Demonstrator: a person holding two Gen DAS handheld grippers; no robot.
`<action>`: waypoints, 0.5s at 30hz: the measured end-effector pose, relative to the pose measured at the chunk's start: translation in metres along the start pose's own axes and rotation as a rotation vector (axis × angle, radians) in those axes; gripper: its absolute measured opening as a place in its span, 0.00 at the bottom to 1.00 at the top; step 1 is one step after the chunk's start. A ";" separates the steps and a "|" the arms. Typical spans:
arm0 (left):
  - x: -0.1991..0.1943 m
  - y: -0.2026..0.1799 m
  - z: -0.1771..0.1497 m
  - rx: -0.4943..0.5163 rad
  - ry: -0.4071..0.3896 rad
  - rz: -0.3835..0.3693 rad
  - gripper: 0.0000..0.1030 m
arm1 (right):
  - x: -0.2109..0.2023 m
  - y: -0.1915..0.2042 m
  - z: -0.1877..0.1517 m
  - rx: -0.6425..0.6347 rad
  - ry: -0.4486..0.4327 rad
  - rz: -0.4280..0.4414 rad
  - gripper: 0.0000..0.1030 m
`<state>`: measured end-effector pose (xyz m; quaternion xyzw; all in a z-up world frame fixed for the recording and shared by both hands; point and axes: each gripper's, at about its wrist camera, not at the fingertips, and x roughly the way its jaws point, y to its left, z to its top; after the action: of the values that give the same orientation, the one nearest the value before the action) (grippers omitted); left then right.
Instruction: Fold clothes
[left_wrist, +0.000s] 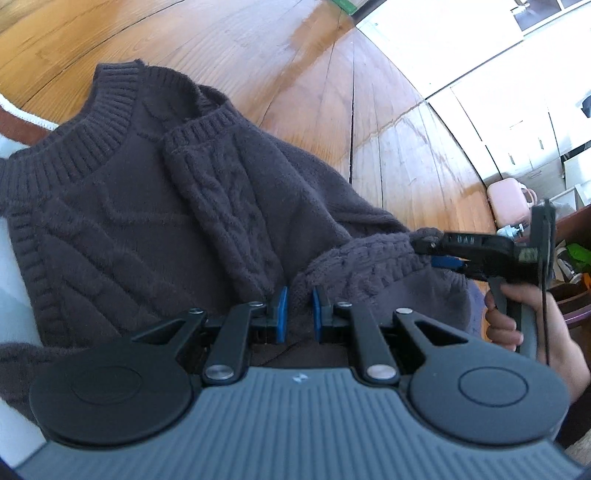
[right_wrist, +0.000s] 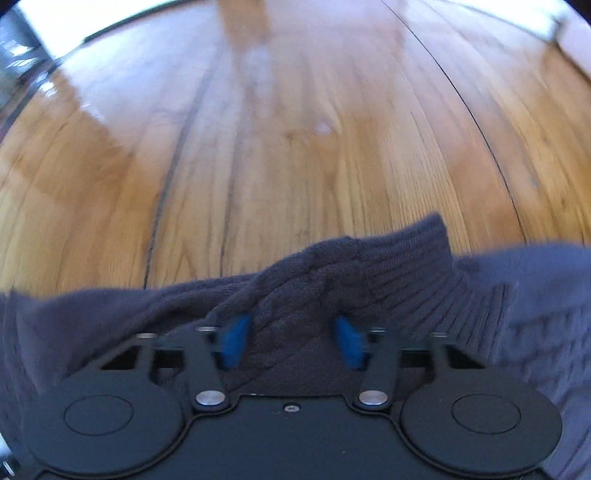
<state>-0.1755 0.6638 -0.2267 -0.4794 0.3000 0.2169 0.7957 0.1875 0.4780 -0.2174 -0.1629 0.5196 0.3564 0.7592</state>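
A dark cable-knit sweater vest (left_wrist: 140, 206) is spread on the wooden floor (left_wrist: 258, 48), ribbed neckline farthest from the left gripper (left_wrist: 298, 308). A fold of its knit is pinched between that gripper's blue pads, jaws nearly together. To the vest's right edge, a bunched ribbed hem is clamped in the right gripper (right_wrist: 291, 343) (this view is blurred), held by a hand (left_wrist: 532, 325).
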 end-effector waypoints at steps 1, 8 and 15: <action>0.000 0.001 0.001 0.001 -0.004 -0.005 0.12 | -0.005 0.000 -0.002 -0.033 -0.031 0.006 0.11; -0.004 0.007 0.006 -0.010 -0.028 -0.009 0.12 | -0.102 -0.023 -0.049 -0.001 -0.396 0.122 0.07; -0.006 0.005 0.006 0.007 0.009 0.032 0.12 | -0.185 -0.062 -0.170 -0.026 -0.388 0.270 0.09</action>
<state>-0.1812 0.6712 -0.2231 -0.4725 0.3120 0.2263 0.7926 0.0794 0.2612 -0.1263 -0.0303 0.3766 0.4858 0.7882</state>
